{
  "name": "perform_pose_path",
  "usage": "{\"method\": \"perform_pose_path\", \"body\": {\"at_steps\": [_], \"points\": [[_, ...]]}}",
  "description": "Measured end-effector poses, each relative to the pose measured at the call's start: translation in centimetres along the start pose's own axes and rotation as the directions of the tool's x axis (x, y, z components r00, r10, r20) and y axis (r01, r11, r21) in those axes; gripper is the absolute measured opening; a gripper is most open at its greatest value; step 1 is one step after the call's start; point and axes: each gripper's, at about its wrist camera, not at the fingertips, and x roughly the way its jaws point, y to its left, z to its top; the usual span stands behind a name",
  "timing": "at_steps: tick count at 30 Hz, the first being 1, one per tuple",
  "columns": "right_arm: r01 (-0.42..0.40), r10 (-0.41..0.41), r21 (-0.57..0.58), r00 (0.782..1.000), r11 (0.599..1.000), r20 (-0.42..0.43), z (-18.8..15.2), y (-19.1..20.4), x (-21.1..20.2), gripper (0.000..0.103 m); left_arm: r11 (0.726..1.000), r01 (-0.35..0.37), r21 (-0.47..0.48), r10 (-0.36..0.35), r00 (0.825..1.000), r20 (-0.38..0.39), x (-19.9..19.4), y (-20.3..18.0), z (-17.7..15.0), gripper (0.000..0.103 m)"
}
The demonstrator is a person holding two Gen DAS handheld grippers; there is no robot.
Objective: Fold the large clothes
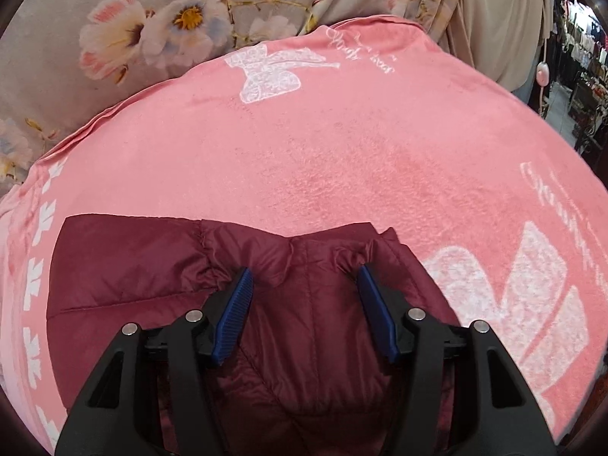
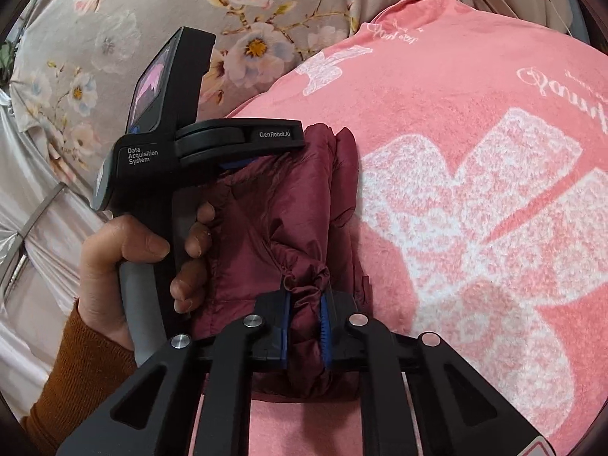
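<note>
While the right gripper is clamped on a bunched ridge of the maroon jacket, its blue pads pressing the gathered cloth from both sides, the left gripper stands apart over the same garment, with a wide panel of jacket between its pads and neither pad visibly squeezing. Jacket lies on the pink blanket, at the blanket's near edge in both views, already compacted into a thick bundle with seams and puckers along its far hem. From the right wrist view the left tool sits at the jacket's far-left corner, a hand in an orange sleeve around its handle. Beyond the blanket, floral fabric hangs behind; further right of it, a dim shop interior, too small to read. Judgement: step in hand is securing two holds before turning a fold. To do it well, the left pads should close on one layer edge near the hem pucker, not on the slack middle, so padding does not slip out. Keep the right hold low and steady as an anchor; lift both ends evenly so the quilted fabric creases along a seam. Risk: slick nylon shell may slide out of a shallow pinch.
</note>
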Motion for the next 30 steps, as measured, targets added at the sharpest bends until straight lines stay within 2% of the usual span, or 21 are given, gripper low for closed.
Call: {"method": "perform_pose_path", "body": {"at_steps": [7,20,22,23,24,25,26,28,30], "points": [[0.029,-0.029,0.011,0.999,1.000,-0.024,-0.5,-0.7,1.4,0.009,0.999,-0.037,0.011,0.037,0.999,0.007,1.2,-0.7,-0.4,0.056],[0.008,-0.007,0.019,0.998,1.000,-0.064,-0.5,-1.4,2.7,0.008,0.996,-0.080,0.031,0.079,0.996,0.039,2.2,-1.3,-1.2,0.057],[-0.001,0.001,0.008,0.997,1.000,-0.079,0.1,-1.2,2.2,0.015,0.998,-0.057,0.013,0.056,0.997,0.048,1.7,-0.9,-1.2,0.057],[0.004,-0.004,0.002,0.997,1.000,-0.079,0.5,-1.1,1.8,0.026,1.000,-0.021,-0.016,0.022,0.998,0.057,0.9,-0.1,-1.3,0.057],[0.033,-0.033,-0.014,0.997,0.999,-0.063,1.1,-0.8,1.0,0.045,0.998,0.022,-0.058,-0.019,0.998,0.065,-0.4,0.9,-1.5,0.056],[0.046,-0.047,-0.020,0.998,0.999,-0.046,1.5,-0.7,0.6,0.055,0.994,0.063,-0.094,-0.056,0.995,0.077,-1.5,1.8,-1.7,0.059],[0.047,-0.047,-0.020,0.999,0.999,-0.022,2.0,-0.6,0.0,0.064,0.984,0.109,-0.139,-0.095,0.990,0.102,-3.3,3.2,-2.1,0.073],[0.018,-0.018,0.005,1.000,1.000,0.007,3.4,-0.8,-0.6,0.065,0.969,0.131,-0.210,-0.100,0.983,0.151,-6.3,5.9,-3.2,0.090],[-0.013,0.013,0.051,1.000,0.999,0.006,4.8,-1.2,-0.2,0.068,0.956,0.115,-0.270,-0.064,0.980,0.188,-8.8,8.9,-4.6,0.093]]}}
